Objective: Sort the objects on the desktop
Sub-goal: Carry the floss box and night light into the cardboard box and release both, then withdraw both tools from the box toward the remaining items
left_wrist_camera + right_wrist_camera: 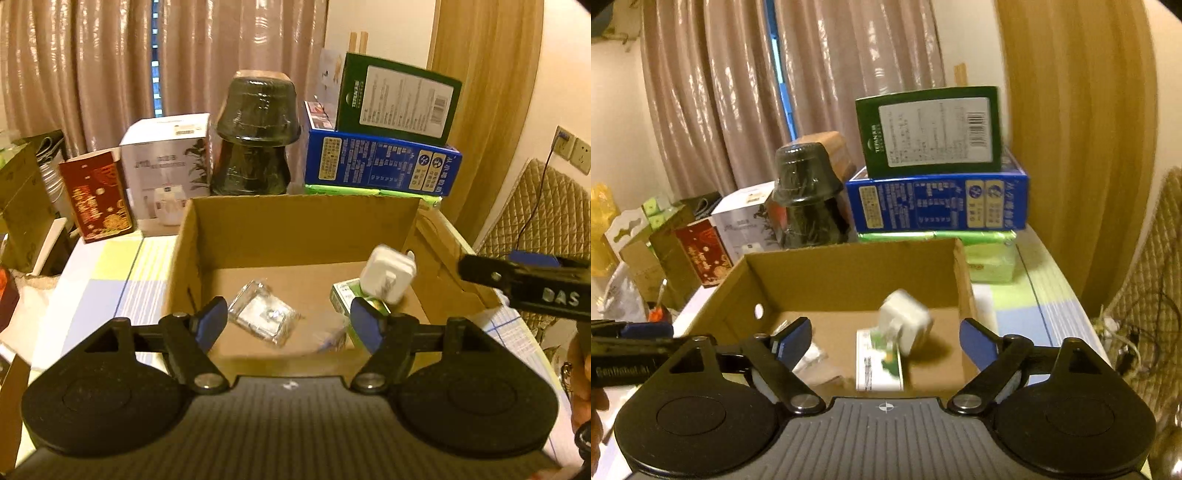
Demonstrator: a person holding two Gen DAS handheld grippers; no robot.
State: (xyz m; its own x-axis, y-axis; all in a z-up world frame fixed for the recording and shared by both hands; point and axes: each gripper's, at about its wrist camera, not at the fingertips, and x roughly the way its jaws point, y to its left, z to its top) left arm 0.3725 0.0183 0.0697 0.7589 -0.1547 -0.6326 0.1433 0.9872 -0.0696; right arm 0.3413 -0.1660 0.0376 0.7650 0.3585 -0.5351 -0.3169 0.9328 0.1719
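My right claw (pixel 884 341): wide open, empty | white plug (pixel 905 321) at 12 o'clock just past my fingertips, blurred, tilted atop the green-and-white carton (pixel 879 369) inside the cardboard box (pixel 849 269) | my left claw (pixel 288 323): open, empty, over the clear packet (pixel 262 314) | right claw likely nearer the plug.

The box (pixel 303 229) is plain brown card. In it lie a white charger (pixel 386 277), a green-and-white carton (pixel 879 360) and a clear packet (pixel 258 314). At 12 o'clock stand dark glossy bowls (pixel 256 110); at 1 o'clock a blue box (pixel 380 168) under a green one (pixel 399 99). The desk (pixel 110 273) shows white, yellow and lilac checks. Both tools have blue pads (pixel 977 343).
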